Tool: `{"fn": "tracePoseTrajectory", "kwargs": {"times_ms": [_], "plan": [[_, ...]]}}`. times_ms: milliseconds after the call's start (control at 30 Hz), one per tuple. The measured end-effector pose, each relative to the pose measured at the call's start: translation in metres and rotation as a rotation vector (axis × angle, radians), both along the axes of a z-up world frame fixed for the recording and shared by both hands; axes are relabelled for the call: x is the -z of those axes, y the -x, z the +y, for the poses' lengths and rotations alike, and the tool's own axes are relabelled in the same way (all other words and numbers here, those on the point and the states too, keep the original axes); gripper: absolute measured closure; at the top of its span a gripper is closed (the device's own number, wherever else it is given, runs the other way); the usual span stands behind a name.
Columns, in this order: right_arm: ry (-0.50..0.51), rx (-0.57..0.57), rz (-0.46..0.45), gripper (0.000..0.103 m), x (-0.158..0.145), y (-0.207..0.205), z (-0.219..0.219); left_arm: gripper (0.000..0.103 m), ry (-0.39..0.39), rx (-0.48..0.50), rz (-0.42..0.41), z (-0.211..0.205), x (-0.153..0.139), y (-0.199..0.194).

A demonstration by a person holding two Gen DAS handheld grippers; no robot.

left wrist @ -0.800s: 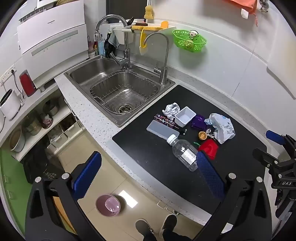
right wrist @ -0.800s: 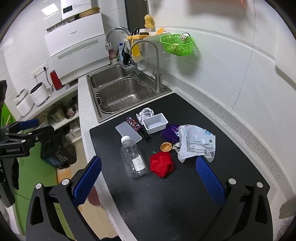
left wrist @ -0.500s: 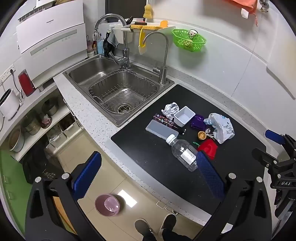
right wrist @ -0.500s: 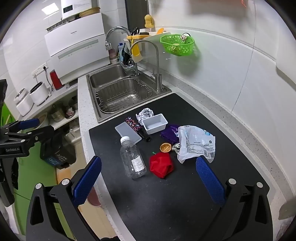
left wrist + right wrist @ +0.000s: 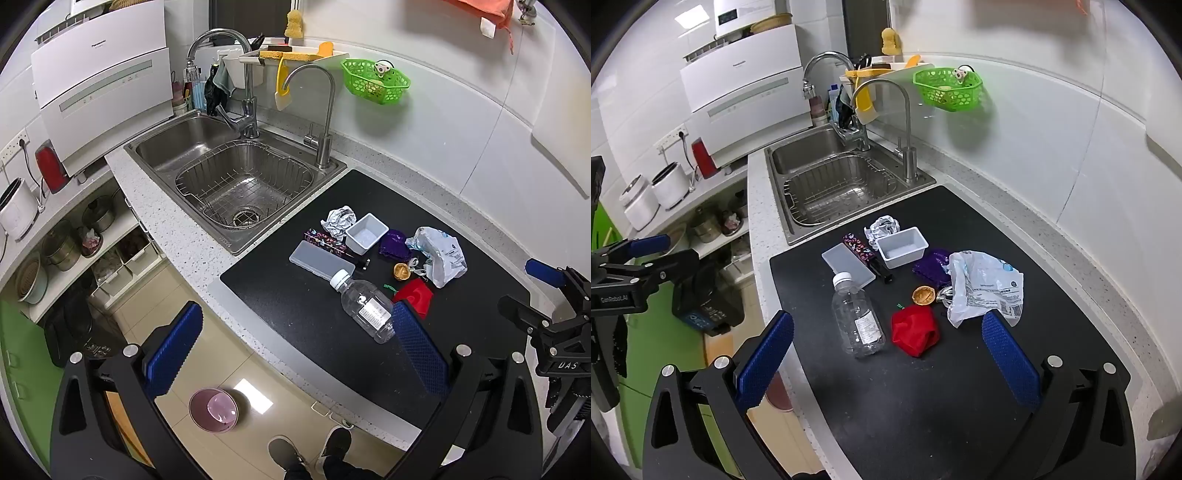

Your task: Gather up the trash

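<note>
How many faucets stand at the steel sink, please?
2. The tall chrome mixer faucet stands behind the sink's middle; the slimmer brushed-steel gooseneck faucet stands at the sink's corner nearest the black mat. None seems hidden.

Red wrapper (image 5: 915,334), black mat (image 5: 960,406)

Both wrist views look steeply down from well above the desk (image 5: 280,295). The left one hangs off its front edge (floor (image 5: 221,354) below); the right sits over the mat (image 5: 960,387). They share the litter, sink (image 5: 207,147) and green basket (image 5: 947,88).
</note>
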State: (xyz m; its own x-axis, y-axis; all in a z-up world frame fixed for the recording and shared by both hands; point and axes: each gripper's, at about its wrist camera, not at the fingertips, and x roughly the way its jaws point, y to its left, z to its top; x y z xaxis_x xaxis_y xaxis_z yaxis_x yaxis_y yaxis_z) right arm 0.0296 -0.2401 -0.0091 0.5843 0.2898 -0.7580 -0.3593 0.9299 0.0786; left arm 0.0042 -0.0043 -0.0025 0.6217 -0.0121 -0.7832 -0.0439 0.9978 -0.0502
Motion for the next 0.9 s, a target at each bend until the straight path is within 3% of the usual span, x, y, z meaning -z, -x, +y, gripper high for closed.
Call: {"fn": "tracePoseTrajectory", "kwargs": {"times_ms": [900], "plan": [[0.001,-0.002,-0.001,0.005,-0.0001,0.0001,-0.0005,0.003,-0.005,0.002,-0.002,-0.0016,0.0005,-0.002]]}}
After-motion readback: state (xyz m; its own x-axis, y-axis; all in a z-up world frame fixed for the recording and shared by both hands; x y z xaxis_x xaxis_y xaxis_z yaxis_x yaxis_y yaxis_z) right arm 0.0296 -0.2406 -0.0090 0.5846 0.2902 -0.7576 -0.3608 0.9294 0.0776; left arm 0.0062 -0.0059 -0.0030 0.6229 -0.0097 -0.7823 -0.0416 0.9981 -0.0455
